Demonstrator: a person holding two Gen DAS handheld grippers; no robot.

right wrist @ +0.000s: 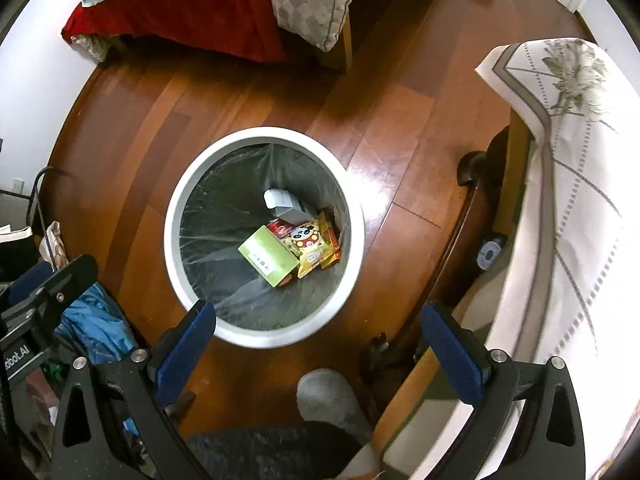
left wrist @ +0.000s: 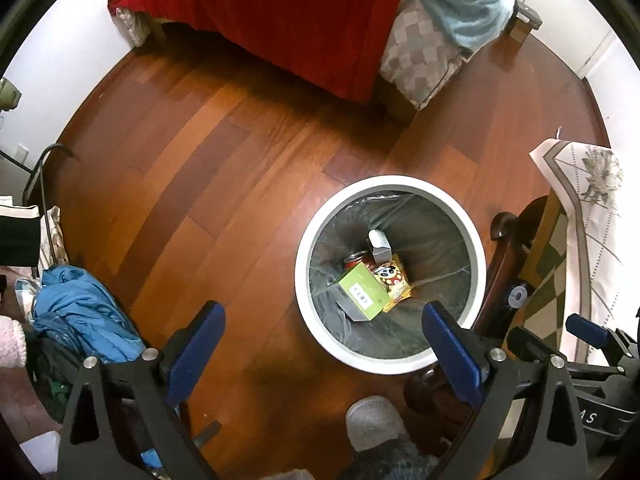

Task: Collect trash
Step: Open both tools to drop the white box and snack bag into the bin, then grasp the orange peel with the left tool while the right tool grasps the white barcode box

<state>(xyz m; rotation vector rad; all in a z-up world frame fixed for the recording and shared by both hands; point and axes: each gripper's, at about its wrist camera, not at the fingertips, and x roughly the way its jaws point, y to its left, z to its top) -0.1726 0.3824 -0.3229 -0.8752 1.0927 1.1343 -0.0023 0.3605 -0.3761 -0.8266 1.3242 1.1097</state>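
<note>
A round white trash bin [left wrist: 390,183] with a clear liner stands on the wooden floor; it also shows in the right wrist view [right wrist: 264,134]. In it lie a green box [left wrist: 362,290] [right wrist: 268,256], a yellow panda snack bag [left wrist: 394,280] [right wrist: 310,246], a red can [left wrist: 356,260] [right wrist: 278,226] and a grey-white carton [left wrist: 379,245] [right wrist: 285,205]. My left gripper [left wrist: 324,316] is open and empty above the bin's near rim. My right gripper [right wrist: 318,318] is open and empty above the bin's near side.
A bed with a red cover [left wrist: 280,20] stands at the back. A table with a white patterned cloth [right wrist: 568,200] and dark wooden legs [right wrist: 452,248] is at the right. Blue clothing [left wrist: 80,312] lies at the left. A grey slipper [left wrist: 374,420] is below.
</note>
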